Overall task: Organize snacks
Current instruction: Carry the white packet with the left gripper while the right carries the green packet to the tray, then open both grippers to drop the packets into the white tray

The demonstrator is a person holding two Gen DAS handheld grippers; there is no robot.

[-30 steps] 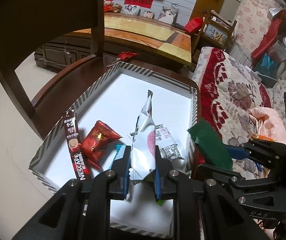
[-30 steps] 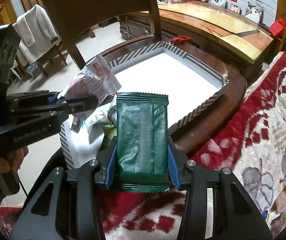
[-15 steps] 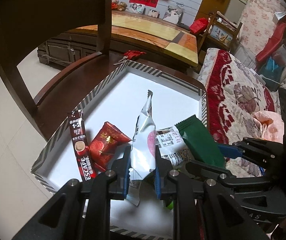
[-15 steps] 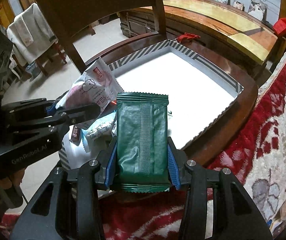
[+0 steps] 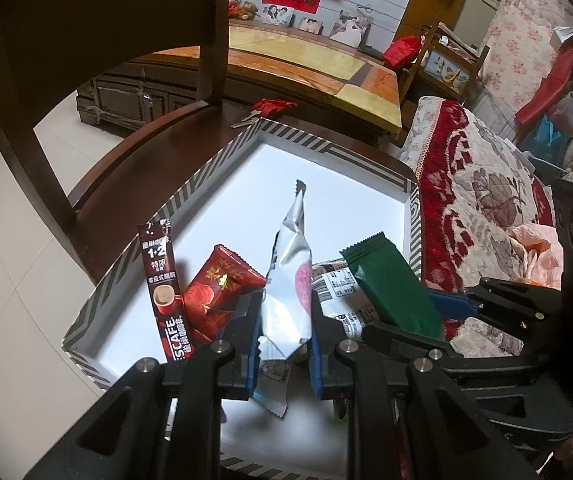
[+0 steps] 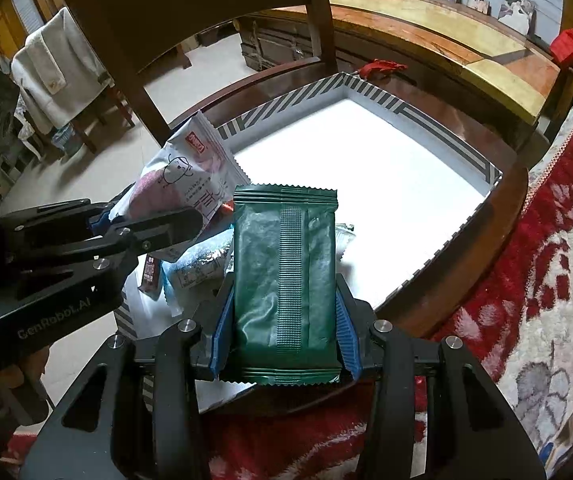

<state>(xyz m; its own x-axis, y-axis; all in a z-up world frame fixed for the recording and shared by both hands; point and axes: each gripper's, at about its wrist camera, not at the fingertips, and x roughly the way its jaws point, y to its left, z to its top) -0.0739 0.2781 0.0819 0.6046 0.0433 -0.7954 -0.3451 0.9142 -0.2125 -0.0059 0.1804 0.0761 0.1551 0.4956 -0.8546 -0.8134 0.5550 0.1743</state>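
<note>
Depositing step: the left gripper (image 5: 282, 336) is clamped on a silver-and-pink packet (image 5: 288, 280) and the right gripper (image 6: 280, 328) pinches a green packet (image 6: 284, 276), both above the striped box (image 6: 370, 92); next, each presumably lowers and releases inside. Compared with a second earlier, the green packet has shifted from the box's edge to above the snacks inside.
</note>
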